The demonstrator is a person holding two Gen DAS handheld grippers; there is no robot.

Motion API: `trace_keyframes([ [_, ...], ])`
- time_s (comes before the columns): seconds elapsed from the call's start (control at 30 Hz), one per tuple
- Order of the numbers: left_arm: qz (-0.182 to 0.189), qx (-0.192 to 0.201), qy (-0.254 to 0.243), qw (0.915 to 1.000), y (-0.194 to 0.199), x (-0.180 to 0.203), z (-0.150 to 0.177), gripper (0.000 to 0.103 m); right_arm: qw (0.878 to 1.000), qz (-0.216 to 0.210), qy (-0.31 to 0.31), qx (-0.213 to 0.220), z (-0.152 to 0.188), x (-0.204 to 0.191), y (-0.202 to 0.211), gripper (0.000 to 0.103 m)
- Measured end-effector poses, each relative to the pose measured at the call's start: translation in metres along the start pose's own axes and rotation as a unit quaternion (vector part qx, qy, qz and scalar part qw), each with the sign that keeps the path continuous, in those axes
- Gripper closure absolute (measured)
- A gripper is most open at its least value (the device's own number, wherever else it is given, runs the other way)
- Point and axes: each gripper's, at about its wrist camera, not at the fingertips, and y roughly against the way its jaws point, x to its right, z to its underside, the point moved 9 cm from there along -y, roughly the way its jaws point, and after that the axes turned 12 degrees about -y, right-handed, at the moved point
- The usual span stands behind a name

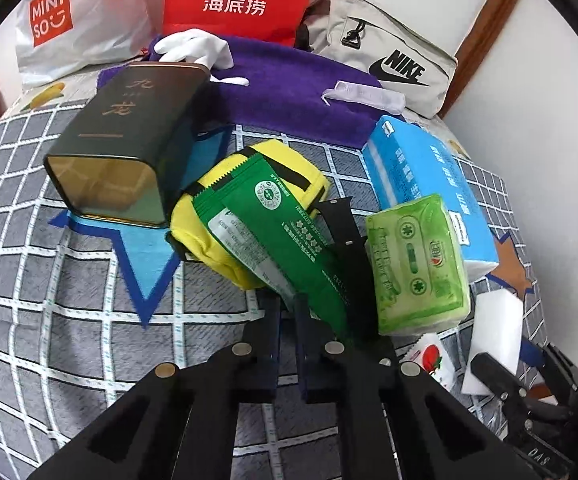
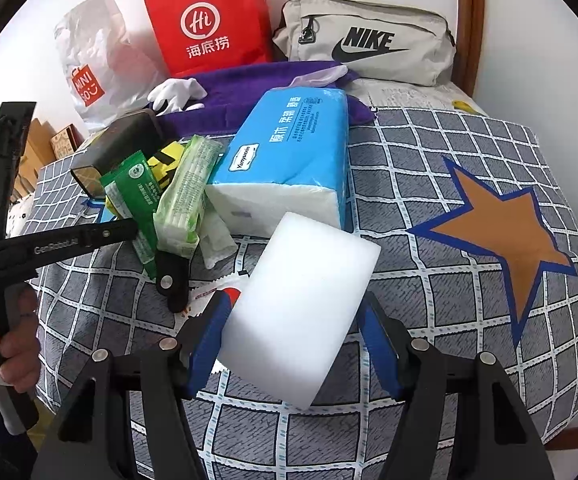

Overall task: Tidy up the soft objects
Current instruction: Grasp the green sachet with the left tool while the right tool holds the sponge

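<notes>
At the far left of the right wrist view a hand [image 2: 7, 344] is seen wrapped around the handle of the left gripper [image 1: 288, 304]. Further right, on the grey checked bedcover [image 1: 49, 280], a dark tin [image 1: 125, 136] lies beside a yellow pouch [image 1: 209, 216]. The left gripper's jaws are closed tight on the lower end of a green sachet [image 1: 265, 216], which is draped over the yellow pouch. Just to the right a green tissue pack [image 1: 417, 260] is leaned against a blue tissue pack [image 2: 289, 152]. Right of these, a white sponge block [image 2: 301, 312] is held between the blue pads [image 2: 205, 344] of the right gripper [image 2: 295, 346], whose jaws stand wide around it. An orange star [image 2: 505, 228] is printed on the cover at the far right.
</notes>
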Motion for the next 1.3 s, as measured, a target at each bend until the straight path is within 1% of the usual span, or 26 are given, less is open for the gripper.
trace_keyframes([
  [0.07, 0.001, 0.003, -0.002, 1.0000, 0.003, -0.004, 0.001, 0.096, 1.000, 0.000, 0.001, 0.002, 0.000, -0.001, 0.001, 0.038],
  [0.2, 0.013, 0.012, 0.010, 0.9998, 0.016, -0.013, 0.005, 0.097, 1.000, 0.001, 0.009, 0.006, 0.000, -0.005, 0.004, 0.038],
  [0.37, -0.001, 0.004, 0.024, 0.9997, 0.037, -0.042, 0.026, 0.097, 1.000, -0.004, 0.017, 0.006, 0.003, -0.012, 0.008, 0.038],
  [0.43, -0.014, -0.003, 0.036, 0.9992, 0.043, -0.059, 0.035, 0.097, 1.000, -0.008, 0.019, 0.004, 0.004, -0.015, 0.008, 0.038],
  [0.47, -0.014, -0.003, 0.045, 0.9989, 0.045, -0.066, 0.039, 0.097, 1.000, -0.010, 0.021, 0.003, 0.005, -0.017, 0.007, 0.038],
  [0.53, -0.007, -0.005, 0.044, 0.9990, 0.045, -0.067, 0.041, 0.097, 1.000, -0.014, 0.026, 0.000, 0.006, -0.022, 0.007, 0.038],
  [0.6, 0.000, 0.000, 0.031, 0.9995, 0.044, -0.057, 0.037, 0.097, 0.999, -0.016, 0.028, -0.001, 0.006, -0.024, 0.006, 0.038],
  [0.67, 0.018, 0.002, 0.025, 0.9995, 0.040, -0.043, 0.032, 0.084, 0.999, -0.019, 0.028, -0.005, 0.006, -0.026, 0.004, 0.038],
  [0.7, 0.026, 0.000, 0.021, 0.9994, 0.037, -0.034, 0.030, 0.065, 0.999, -0.018, 0.029, -0.005, 0.006, -0.026, 0.004, 0.038],
  [0.73, 0.026, 0.001, 0.017, 0.9995, 0.034, -0.026, 0.028, 0.048, 0.999, -0.018, 0.029, -0.005, 0.006, -0.025, 0.005, 0.038],
  [0.77, 0.021, 0.003, 0.015, 0.9997, 0.033, -0.022, 0.026, 0.043, 0.999, -0.018, 0.029, -0.005, 0.006, -0.025, 0.006, 0.038],
  [0.83, 0.010, 0.010, 0.008, 0.9999, 0.030, -0.013, 0.021, 0.041, 1.000, -0.016, 0.026, -0.005, 0.006, -0.020, 0.007, 0.038],
  [1.07, -0.030, -0.022, 0.008, 0.9993, 0.004, -0.001, 0.015, 0.040, 1.000, -0.013, 0.012, -0.011, 0.009, -0.006, 0.005, 0.038],
  [1.17, -0.034, -0.022, 0.014, 0.9991, -0.004, 0.001, 0.013, 0.040, 1.000, -0.014, 0.008, -0.013, 0.009, -0.003, 0.004, 0.038],
  [1.3, -0.075, -0.022, -0.007, 0.9969, -0.011, 0.001, 0.010, 0.040, 1.000, -0.015, 0.008, -0.016, 0.008, 0.000, 0.002, 0.038],
])
